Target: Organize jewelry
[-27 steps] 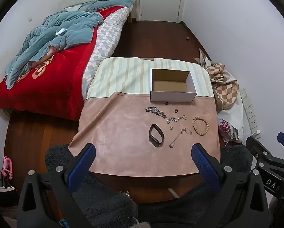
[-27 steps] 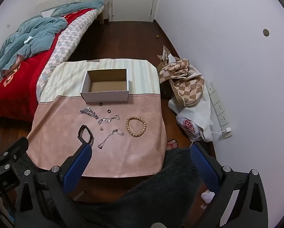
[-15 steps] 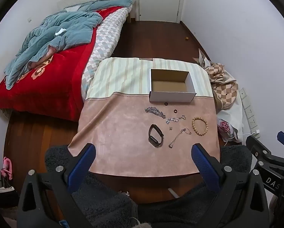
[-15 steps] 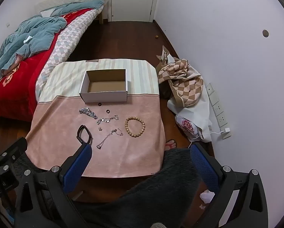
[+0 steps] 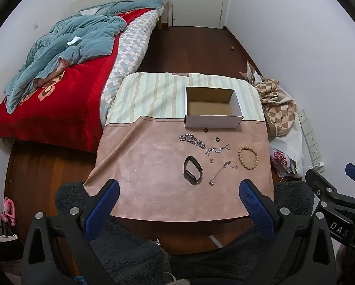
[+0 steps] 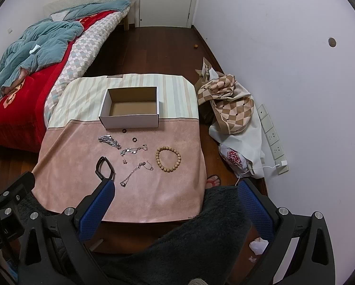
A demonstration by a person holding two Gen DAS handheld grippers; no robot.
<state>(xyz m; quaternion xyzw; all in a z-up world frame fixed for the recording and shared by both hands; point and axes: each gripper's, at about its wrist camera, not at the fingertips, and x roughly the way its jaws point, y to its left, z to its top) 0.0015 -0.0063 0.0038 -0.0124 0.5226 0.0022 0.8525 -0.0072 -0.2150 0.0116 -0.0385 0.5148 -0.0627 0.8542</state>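
Observation:
An open white cardboard box (image 5: 213, 105) (image 6: 131, 109) stands empty on a cloth-covered table (image 5: 141, 166) (image 6: 70, 166). In front of it lie a wooden bead bracelet (image 5: 248, 158) (image 6: 168, 158), a black band (image 5: 192, 169) (image 6: 104, 167), a thick silver chain (image 5: 192, 140) (image 6: 109, 141), a thin silver chain (image 5: 221, 172) (image 6: 134, 173), another silver piece (image 5: 217, 149) (image 6: 132, 150) and two small black rings (image 5: 205, 130) (image 5: 217, 139). My left gripper (image 5: 177, 192) and right gripper (image 6: 175, 192) are both open and empty, held high above the table's near edge.
A bed (image 5: 58, 76) with a red cover and a teal quilt stands left of the table. A checkered bag (image 6: 232, 104) and a white bag lie on the floor at the right by the wall sockets. A dark fuzzy fabric (image 6: 189, 237) lies below the grippers.
Both views have shifted only slightly; the table sits a touch further away. No jewelry has moved and both grippers stay open.

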